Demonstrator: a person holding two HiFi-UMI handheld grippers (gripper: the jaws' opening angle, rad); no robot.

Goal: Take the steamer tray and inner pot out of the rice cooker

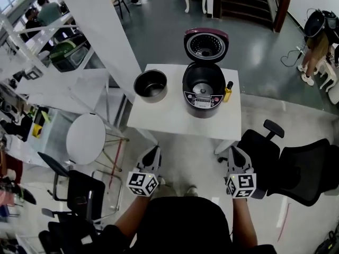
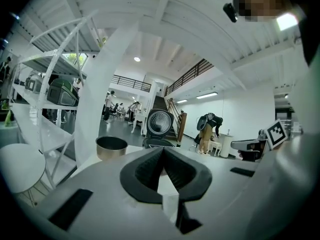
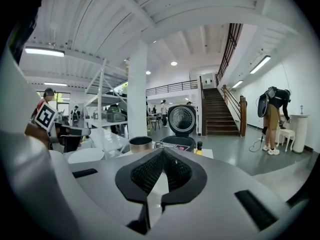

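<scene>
My left gripper (image 1: 153, 152) and right gripper (image 1: 237, 153) hang short of the desk (image 1: 175, 119), jaws pressed together, empty. The inner pot (image 1: 150, 84) stands ahead of the left jaws, beside the open rice cooker (image 1: 203, 89). I can't spot the steamer tray, and groping for it could tip the cooker.

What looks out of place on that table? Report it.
Nothing stands out. The rice cooker stands upright with its lid open, the inner pot sits upright beside it on the white table, and a small yellow bottle stands at the cooker's other side. No spill shows.
</scene>
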